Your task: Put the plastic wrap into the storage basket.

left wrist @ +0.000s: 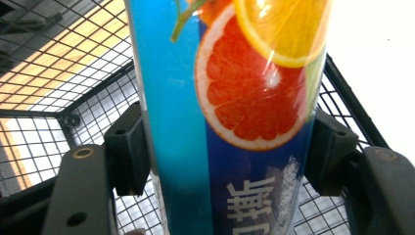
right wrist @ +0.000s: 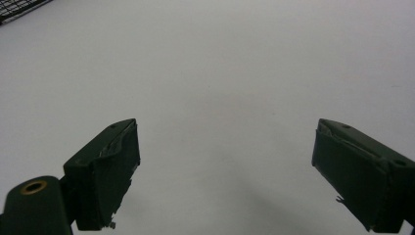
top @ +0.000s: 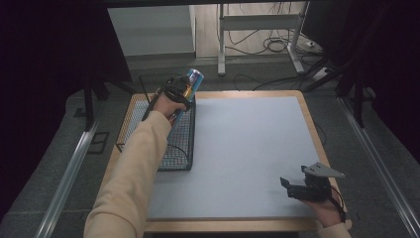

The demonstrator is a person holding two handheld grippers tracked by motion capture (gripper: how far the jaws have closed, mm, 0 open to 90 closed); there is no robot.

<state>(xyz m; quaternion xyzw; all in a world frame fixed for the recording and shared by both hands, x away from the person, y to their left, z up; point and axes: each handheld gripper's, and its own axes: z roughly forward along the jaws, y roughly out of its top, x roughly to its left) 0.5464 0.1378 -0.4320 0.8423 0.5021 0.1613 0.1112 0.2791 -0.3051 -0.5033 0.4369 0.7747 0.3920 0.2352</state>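
Grey worktop: left claw clamps the drink can above the wire basket, long axis tilted; right claw idles agape, well apart.

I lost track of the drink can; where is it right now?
In the high view the can sits at the table's far left, clamped in the left gripper above the wire basket.

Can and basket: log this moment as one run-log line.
left claw: shut on can | can: above wire basket | right claw: open, nothing held, over grey mat
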